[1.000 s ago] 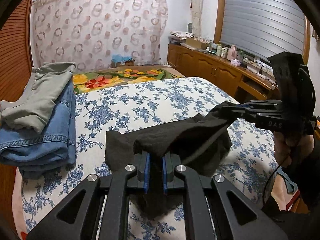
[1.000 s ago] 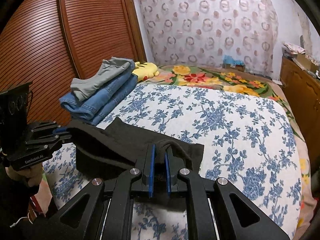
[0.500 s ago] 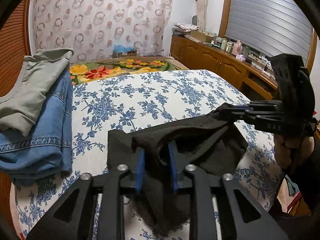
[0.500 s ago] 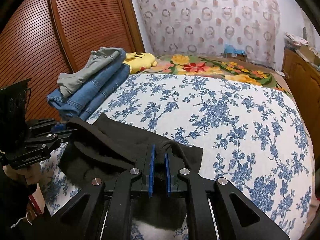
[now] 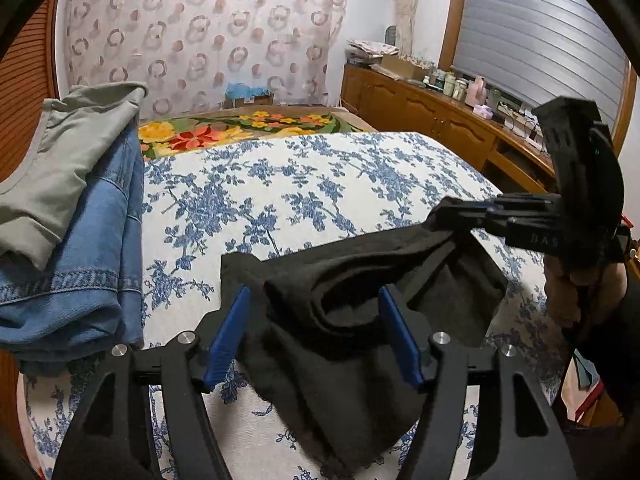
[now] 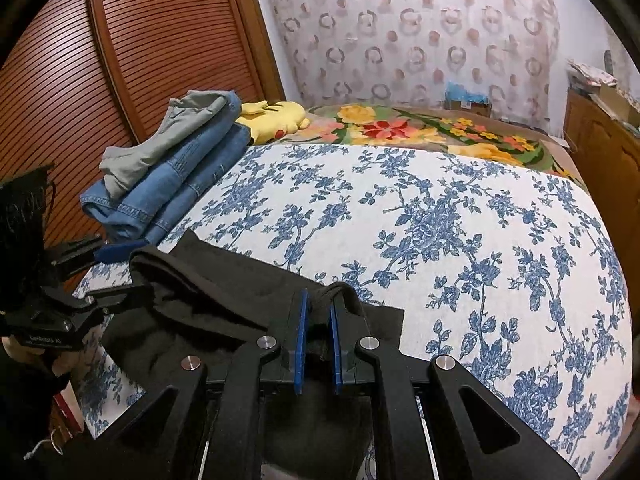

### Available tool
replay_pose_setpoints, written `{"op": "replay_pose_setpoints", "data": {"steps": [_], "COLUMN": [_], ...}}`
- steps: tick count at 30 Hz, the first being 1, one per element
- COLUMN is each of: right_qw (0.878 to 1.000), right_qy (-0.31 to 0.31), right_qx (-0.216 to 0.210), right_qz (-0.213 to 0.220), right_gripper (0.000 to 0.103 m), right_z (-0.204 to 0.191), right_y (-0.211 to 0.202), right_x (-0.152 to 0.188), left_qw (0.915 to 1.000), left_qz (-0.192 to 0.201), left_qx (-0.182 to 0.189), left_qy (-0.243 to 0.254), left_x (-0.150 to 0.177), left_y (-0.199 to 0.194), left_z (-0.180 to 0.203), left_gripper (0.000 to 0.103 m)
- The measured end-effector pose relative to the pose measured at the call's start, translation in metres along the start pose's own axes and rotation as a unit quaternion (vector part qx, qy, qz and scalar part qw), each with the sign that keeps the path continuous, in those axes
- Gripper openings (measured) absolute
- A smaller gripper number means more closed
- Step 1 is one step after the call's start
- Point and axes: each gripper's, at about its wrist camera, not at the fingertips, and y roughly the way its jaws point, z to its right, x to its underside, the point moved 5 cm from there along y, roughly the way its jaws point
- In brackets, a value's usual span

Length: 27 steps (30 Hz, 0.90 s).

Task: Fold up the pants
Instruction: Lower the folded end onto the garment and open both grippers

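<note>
Black pants (image 5: 352,312) lie folded and bunched on the blue-flowered bedspread (image 5: 304,184). My left gripper (image 5: 314,332) is open, its blue pads wide apart on either side of the loose cloth. My right gripper (image 6: 318,340) is shut on a fold of the black pants (image 6: 224,300) and holds it slightly raised. The right gripper also shows in the left wrist view (image 5: 460,216), pinching the pants' far corner. The left gripper shows at the left edge of the right wrist view (image 6: 116,272), open beside the pants.
A stack of folded blue jeans (image 5: 80,248) with a grey-green garment (image 5: 68,152) on top sits at the bed's left side. A yellow plush toy (image 6: 276,118) lies behind it. A wooden sideboard (image 5: 432,120) runs along the right wall.
My left gripper has opened and let go of the pants, which have dropped onto the bed. My right gripper stays shut on its fold.
</note>
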Motion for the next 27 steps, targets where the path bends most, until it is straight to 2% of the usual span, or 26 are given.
{"op": "replay_pose_setpoints", "data": {"steps": [4, 5, 6, 8, 13, 18, 27], "right_qw": [1.000, 1.000, 1.000, 1.000, 0.999, 1.000, 0.997], "right_qy": [0.000, 0.002, 0.002, 0.000, -0.005, -0.021, -0.069], "right_qx": [0.007, 0.007, 0.013, 0.026, 0.024, 0.010, 0.017], "right_qz": [0.004, 0.005, 0.007, 0.015, 0.022, 0.005, -0.041], "right_gripper": [0.016, 0.020, 0.029, 0.034, 0.035, 0.035, 0.036], "right_z": [0.002, 0.003, 0.004, 0.007, 0.010, 0.008, -0.005], "right_y": [-0.004, -0.005, -0.008, -0.014, -0.033, -0.041, -0.024], "right_x": [0.001, 0.001, 0.001, 0.001, 0.007, 0.019, 0.030], "left_qw": [1.0000, 1.0000, 0.9999, 0.9999, 0.9998, 0.9996, 0.9995], "left_qz": [-0.005, -0.006, -0.007, -0.007, -0.008, -0.013, -0.002], "left_qx": [-0.006, -0.006, -0.008, -0.010, -0.015, -0.024, -0.027], "left_qy": [0.005, 0.004, 0.003, 0.000, -0.004, -0.011, -0.015], "left_x": [0.004, 0.005, 0.006, 0.006, 0.007, 0.007, 0.006], "left_y": [0.002, 0.002, 0.002, 0.002, 0.002, 0.006, -0.001], "left_z": [-0.001, -0.002, -0.002, -0.005, -0.010, -0.016, -0.016], "left_gripper": [0.067, 0.067, 0.067, 0.067, 0.067, 0.067, 0.067]}}
